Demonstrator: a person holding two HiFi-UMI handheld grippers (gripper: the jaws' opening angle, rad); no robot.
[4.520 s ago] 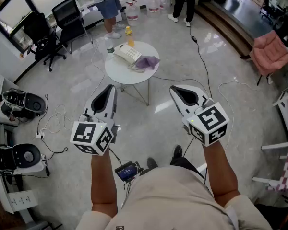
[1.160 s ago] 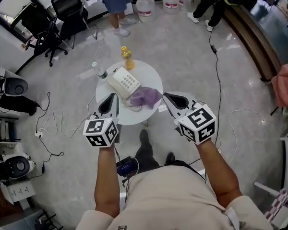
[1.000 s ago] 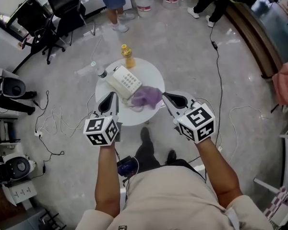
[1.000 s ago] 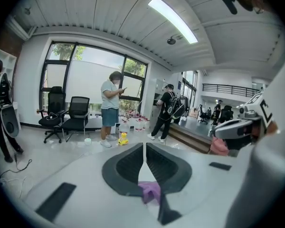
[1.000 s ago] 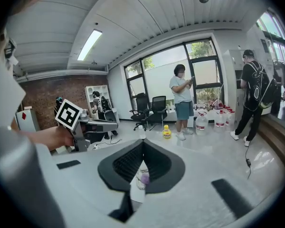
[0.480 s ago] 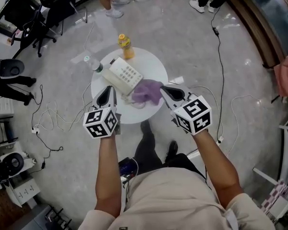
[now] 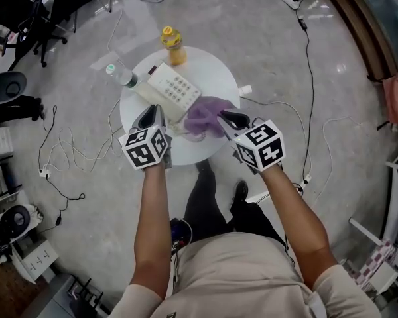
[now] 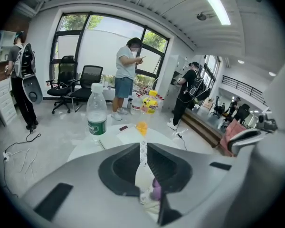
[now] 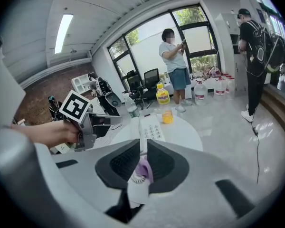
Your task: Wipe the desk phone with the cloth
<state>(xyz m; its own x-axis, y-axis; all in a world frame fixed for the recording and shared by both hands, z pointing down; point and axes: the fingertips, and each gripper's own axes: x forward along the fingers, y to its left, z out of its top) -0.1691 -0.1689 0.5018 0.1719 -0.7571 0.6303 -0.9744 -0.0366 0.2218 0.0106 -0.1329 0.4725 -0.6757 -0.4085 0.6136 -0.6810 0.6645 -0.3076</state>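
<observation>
L gripper (image 7: 151,113) sits low over the near-left part of the round white table (image 7: 219,71), tips just beside the near end of the desk phone (image 7: 164,90). From its own view the jaws are together, nothing between the pads; only a thin slit shows table through it. Can't tell if the tips touch the phone.

R gripper (image 7: 223,117) is at the near-right side, tips at the edge of the purple cloth (image 7: 200,114). Its jaws have just been opening and now stand a narrow crack apart. Nothing gripped: thru the gap I see the cloth and the phone's coiled cord (image 9: 136,178) lying below and ahead, not pinched. Contact w/ the cloth: can't say.

Phone is cream-coloured, keypad up, lying diagonal across the table middle, handset along its left side. Cloth is bunched in a heap against the phone's near-right corner, touching it, not on the keys.

Also on the table: a yellow drink bottle (image 7: 173,43) upright at the far edge, and a clear water bottle w/ green label (image 7: 123,78) upright at the far-left rim, just beside the phone's far end.

Cables (image 7: 306,91) trail on the grey floor to the right; black office chairs (image 7: 46,8) stand far left. Both my forearms are out front, cubes facing up.
</observation>
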